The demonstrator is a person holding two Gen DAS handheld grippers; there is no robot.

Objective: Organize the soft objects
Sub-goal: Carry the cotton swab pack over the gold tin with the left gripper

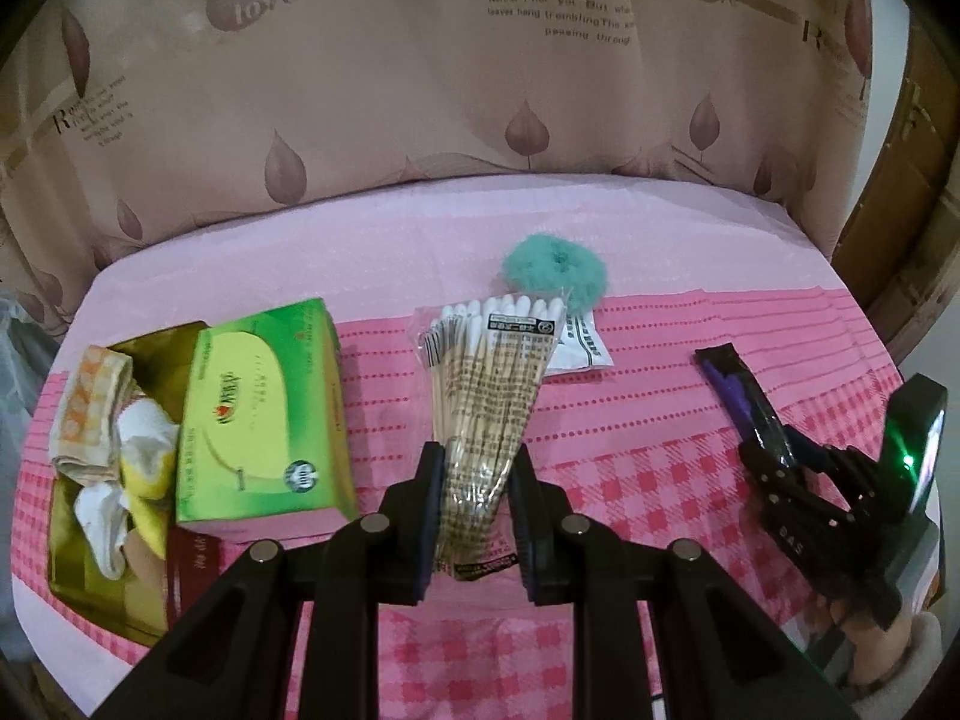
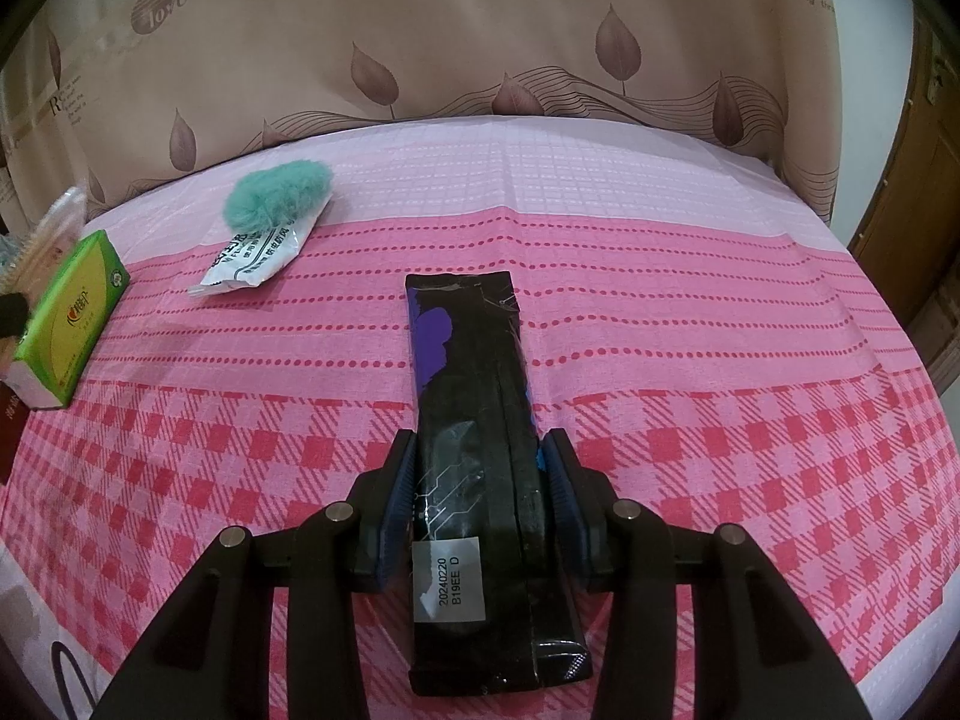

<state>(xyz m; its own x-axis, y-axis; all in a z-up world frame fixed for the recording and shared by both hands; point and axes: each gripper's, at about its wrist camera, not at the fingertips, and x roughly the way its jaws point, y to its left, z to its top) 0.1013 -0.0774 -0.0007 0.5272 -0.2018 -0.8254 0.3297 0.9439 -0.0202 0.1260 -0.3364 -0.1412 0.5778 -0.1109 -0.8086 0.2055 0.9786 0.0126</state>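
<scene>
My left gripper (image 1: 478, 471) is shut on a clear bag of cotton swabs (image 1: 492, 372), gripping its lower end so the white tips fan away from me above the cloth. My right gripper (image 2: 480, 480) is shut on a long black packet with purple print (image 2: 465, 360), whose far end rests on the pink tablecloth (image 2: 690, 324). In the left wrist view the right gripper (image 1: 774, 468) and the black packet (image 1: 741, 387) show at the right. A teal fluffy scrunchie (image 1: 555, 273) (image 2: 276, 192) lies partly on a small white sachet (image 1: 585, 348) (image 2: 252, 258) further back.
A green tissue box (image 1: 264, 408) (image 2: 72, 318) stands at the left. Beside it an open gold box (image 1: 90, 582) holds folded towels and cloths (image 1: 96, 408). A leaf-print curtain (image 1: 420, 120) hangs behind the table. A hand (image 1: 900, 642) holds the right gripper.
</scene>
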